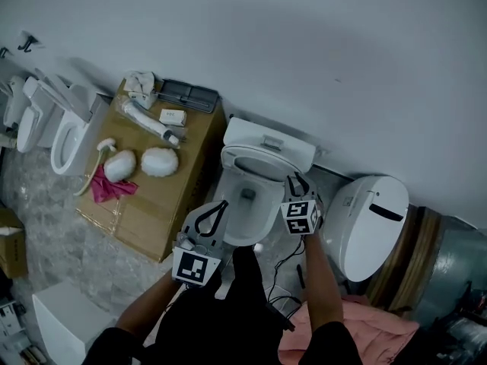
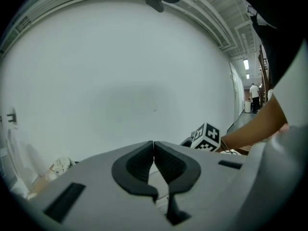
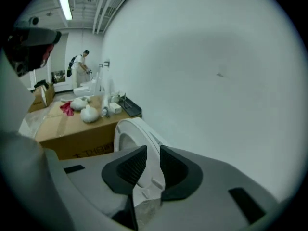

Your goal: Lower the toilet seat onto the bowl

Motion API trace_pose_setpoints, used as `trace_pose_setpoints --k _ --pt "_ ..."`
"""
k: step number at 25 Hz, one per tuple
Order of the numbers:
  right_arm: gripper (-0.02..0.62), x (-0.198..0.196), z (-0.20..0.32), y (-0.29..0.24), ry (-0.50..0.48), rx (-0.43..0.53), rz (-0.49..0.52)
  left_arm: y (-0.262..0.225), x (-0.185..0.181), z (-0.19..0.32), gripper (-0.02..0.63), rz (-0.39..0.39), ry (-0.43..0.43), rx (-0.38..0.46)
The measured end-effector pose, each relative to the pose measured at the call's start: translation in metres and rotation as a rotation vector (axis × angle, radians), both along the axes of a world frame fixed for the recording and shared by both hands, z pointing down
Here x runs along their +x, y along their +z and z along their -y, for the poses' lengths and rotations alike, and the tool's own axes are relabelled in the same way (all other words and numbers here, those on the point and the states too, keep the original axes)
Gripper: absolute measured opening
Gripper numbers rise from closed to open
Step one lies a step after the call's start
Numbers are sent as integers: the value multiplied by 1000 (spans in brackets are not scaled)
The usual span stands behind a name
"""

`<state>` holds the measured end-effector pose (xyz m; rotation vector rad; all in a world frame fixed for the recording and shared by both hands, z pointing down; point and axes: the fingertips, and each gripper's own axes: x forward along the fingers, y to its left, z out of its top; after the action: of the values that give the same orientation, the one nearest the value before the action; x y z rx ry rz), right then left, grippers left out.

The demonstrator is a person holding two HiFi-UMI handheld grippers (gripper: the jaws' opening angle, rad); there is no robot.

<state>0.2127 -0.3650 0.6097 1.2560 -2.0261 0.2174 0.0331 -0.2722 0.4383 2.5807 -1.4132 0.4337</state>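
A white toilet (image 1: 245,204) stands against the wall, and its seat (image 1: 259,160) is raised toward the tank. My right gripper (image 1: 295,179) is at the seat's right side. In the right gripper view the upright white seat (image 3: 126,131) runs into the gap between the jaws of my right gripper (image 3: 153,153), which stand a little apart. My left gripper (image 1: 217,207) hovers at the bowl's front left. It points at the bare wall in its own view, where the left gripper (image 2: 154,150) is shut with nothing between its pads.
A cardboard box (image 1: 163,192) left of the toilet carries white parts and a pink cloth (image 1: 112,188). Another white toilet unit (image 1: 365,223) lies at the right, with more toilets (image 1: 68,139) at far left. Cables and a pink sheet (image 1: 358,333) are on the floor.
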Motion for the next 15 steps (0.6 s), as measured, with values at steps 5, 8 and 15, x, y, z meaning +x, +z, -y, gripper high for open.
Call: trace_pose_setpoints --k 5,8,15 --pt "98 7 28 50 -91 -38 -159 21 5 14 11 17 -1 -28" --pt "98 8 34 69 -133 -72 -215 25 5 18 11 22 -7 -36" --pt "61 7 23 75 -186 -90 -277 29 -2 13 11 -1 1 -41"
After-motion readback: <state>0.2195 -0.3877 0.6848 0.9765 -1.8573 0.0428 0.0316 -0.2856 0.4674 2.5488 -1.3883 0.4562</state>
